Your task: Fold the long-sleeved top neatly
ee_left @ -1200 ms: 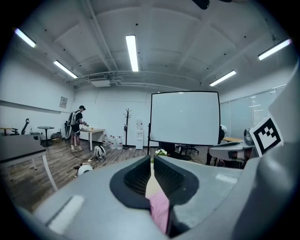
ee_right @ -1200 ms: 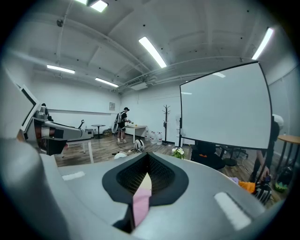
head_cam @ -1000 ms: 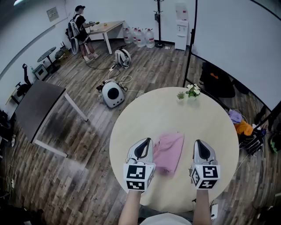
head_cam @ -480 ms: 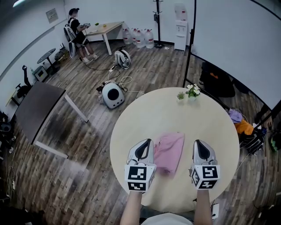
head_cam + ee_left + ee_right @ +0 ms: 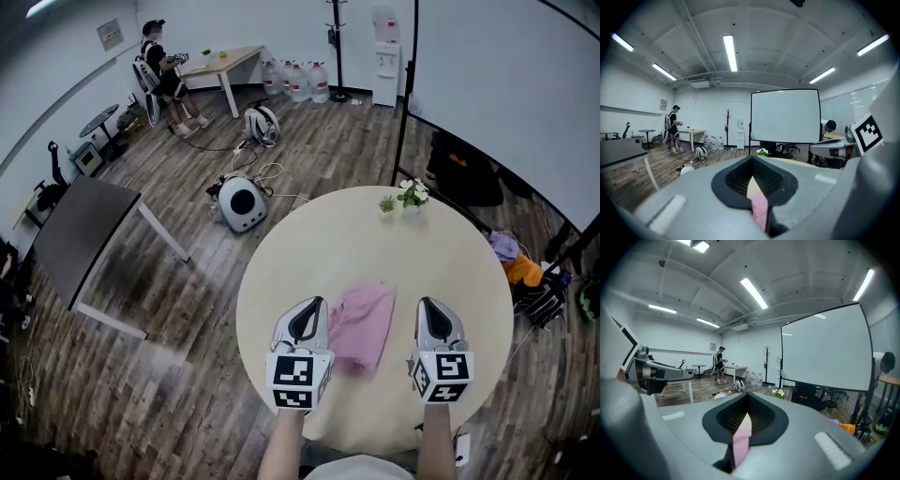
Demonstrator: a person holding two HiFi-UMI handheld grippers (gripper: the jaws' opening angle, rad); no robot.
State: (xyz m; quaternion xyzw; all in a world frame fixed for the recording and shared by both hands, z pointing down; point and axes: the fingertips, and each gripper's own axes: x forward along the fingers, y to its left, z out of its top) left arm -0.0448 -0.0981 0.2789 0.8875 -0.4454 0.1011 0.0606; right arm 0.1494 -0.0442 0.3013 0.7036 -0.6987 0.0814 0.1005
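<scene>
A pink long-sleeved top lies folded into a compact rectangle on the round beige table, near its front. My left gripper hovers just left of the top and my right gripper a little to its right; both point away from me. In the left gripper view the gripper has its jaws together, and a sliver of the top shows below them. The right gripper view shows the same: the gripper shut on nothing, with pink cloth seen beneath. Neither gripper touches the top.
Two small flower pots stand at the table's far edge. On the wooden floor to the left are a dark rectangular table and a white round device with cables. A person is at a far table, and a screen stand rises behind.
Both grippers and the top have stayed where they were. Only the person at the far table has shifted a little to the left.
</scene>
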